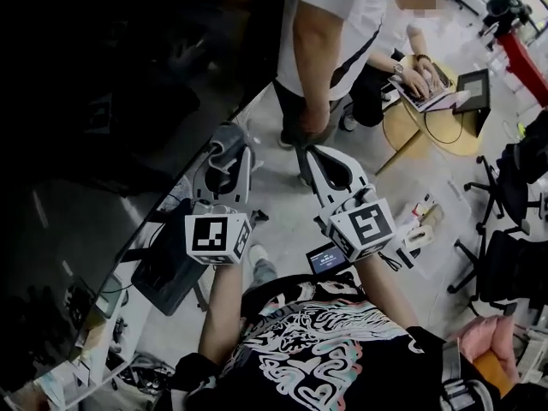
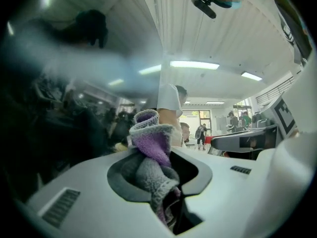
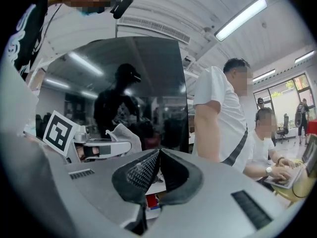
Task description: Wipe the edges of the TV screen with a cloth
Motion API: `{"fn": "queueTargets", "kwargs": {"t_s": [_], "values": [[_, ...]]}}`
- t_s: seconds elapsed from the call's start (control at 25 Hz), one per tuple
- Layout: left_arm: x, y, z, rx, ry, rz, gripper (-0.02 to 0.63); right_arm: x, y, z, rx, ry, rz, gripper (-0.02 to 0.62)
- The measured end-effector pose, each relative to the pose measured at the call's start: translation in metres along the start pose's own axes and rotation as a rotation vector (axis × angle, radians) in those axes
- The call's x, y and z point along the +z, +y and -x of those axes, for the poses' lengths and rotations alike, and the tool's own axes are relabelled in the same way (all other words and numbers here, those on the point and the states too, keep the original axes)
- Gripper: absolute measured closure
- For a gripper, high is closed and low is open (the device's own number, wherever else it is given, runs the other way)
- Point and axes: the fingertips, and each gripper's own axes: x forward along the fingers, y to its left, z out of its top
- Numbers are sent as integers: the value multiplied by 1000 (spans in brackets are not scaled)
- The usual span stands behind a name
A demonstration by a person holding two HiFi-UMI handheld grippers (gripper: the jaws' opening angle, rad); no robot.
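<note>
The big dark TV screen (image 1: 111,127) fills the left of the head view, its edge running diagonally down to the left. My left gripper (image 1: 227,141) is shut on a purple and grey cloth (image 2: 151,150), which bunches out of the jaws close beside that edge; I cannot tell whether it touches. The screen also looms at the left in the left gripper view as TV screen (image 2: 54,113). My right gripper (image 1: 302,155) hangs to the right of the left one, shut with nothing between its fingers (image 3: 141,170). The right gripper view shows the cloth (image 3: 120,133) before the TV screen (image 3: 133,83).
A person in a white shirt (image 1: 330,32) stands just beyond both grippers. Another person types on a laptop (image 1: 428,84) at a round wooden table (image 1: 432,131). Office chairs (image 1: 505,229) stand at the right. Cables and small items lie on the white stand (image 1: 111,332) under the TV.
</note>
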Motion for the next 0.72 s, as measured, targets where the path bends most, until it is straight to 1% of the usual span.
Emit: {"fn": "queueTargets", "kwargs": {"t_s": [0.24, 0.4, 0.52, 0.64, 0.72], "values": [[3, -36, 18, 180, -15, -1, 503, -1, -32, 47, 114, -3, 4, 565], [2, -75, 36, 219, -11, 8, 503, -7, -39, 86, 162, -7, -1, 565], [2, -97, 51, 278, -7, -2, 503, -7, -40, 101, 226, -18, 1, 565], [-1, -113, 69, 321, -3, -8, 503, -10, -36, 113, 273, -17, 5, 565], [-3, -116, 77, 341, -2, -10, 503, -12, -32, 118, 294, -12, 9, 565]]}}
